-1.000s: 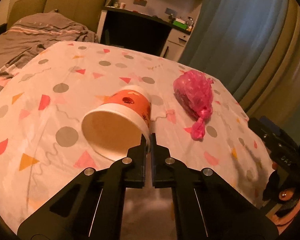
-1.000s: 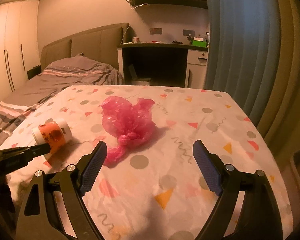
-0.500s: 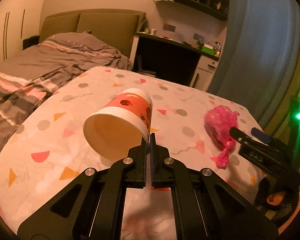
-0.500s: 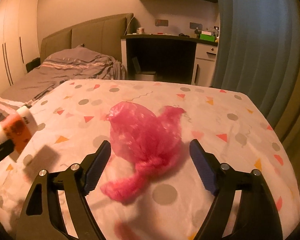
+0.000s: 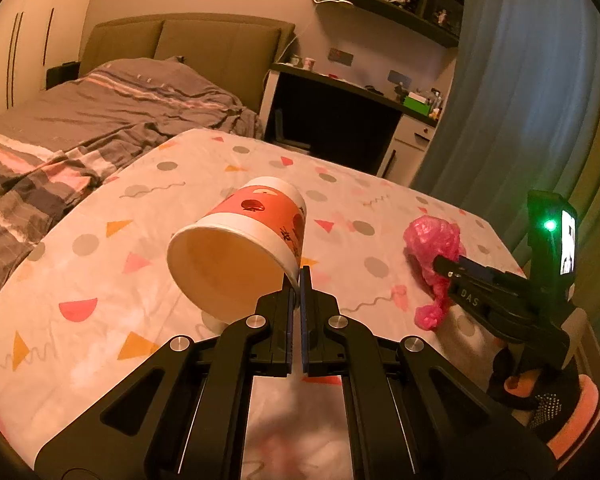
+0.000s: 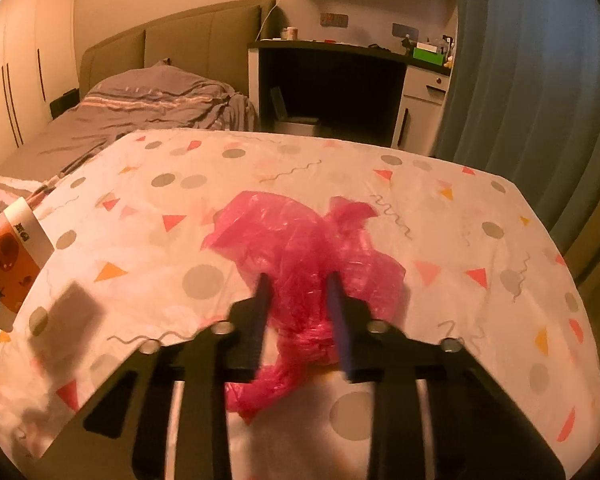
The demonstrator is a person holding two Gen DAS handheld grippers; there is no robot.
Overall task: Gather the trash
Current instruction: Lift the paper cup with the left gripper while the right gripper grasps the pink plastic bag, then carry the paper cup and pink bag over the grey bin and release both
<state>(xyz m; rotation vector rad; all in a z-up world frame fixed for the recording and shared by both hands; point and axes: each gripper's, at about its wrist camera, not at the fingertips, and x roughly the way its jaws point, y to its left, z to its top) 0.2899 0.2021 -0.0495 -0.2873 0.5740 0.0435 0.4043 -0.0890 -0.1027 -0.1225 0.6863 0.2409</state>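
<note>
My left gripper [image 5: 299, 276] is shut on the rim of an orange and white paper cup [image 5: 240, 240] and holds it tilted above the table, mouth toward the camera. The cup also shows at the left edge of the right wrist view [image 6: 10, 248]. A crumpled pink plastic bag [image 6: 300, 264] lies on the patterned tablecloth [image 6: 480, 240]. My right gripper [image 6: 298, 284] has its fingers on either side of the bag's knotted end, closing on it. In the left wrist view the bag [image 5: 434, 246] lies at the right, with the right gripper's finger [image 5: 456, 270] on it.
The table is covered by a white cloth with coloured shapes [image 5: 100, 280]. A bed with grey bedding [image 5: 100, 120] stands behind on the left. A dark desk [image 5: 340, 120] and blue curtain [image 5: 520, 100] are at the back right.
My left gripper has lifted the cup higher off the table. My right gripper has moved forward over the pink bag and its fingers have closed in from wide open onto the bag.
</note>
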